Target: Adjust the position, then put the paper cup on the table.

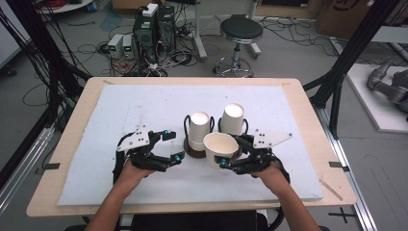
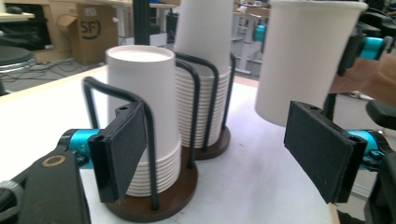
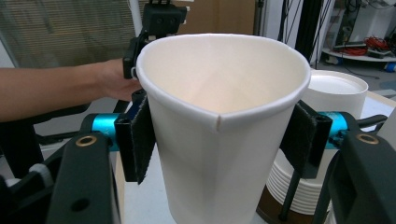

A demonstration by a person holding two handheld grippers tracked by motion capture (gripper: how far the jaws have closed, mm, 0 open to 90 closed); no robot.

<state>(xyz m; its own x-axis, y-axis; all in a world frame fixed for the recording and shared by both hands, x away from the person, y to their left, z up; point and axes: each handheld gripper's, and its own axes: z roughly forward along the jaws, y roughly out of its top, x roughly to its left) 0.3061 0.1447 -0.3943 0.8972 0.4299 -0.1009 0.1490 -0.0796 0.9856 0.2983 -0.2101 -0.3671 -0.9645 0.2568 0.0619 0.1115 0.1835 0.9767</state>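
currently, item: single paper cup (image 1: 220, 149), upright, mouth up, clamped by its sides in the right tool (image 1: 235, 151), lifted just in front of two wire holders on the white surface (image 1: 115, 183). near cup stack (image 1: 198, 131) and far cup stack (image 1: 232, 120) sit upside down, each on a brown base. left tool (image 1: 169, 145): pads apart, nothing between them, beside the near stack. handling advice: keep the squeeze light so the rim does not buckle; carry the cup level, clear of the wires, before setting it down.
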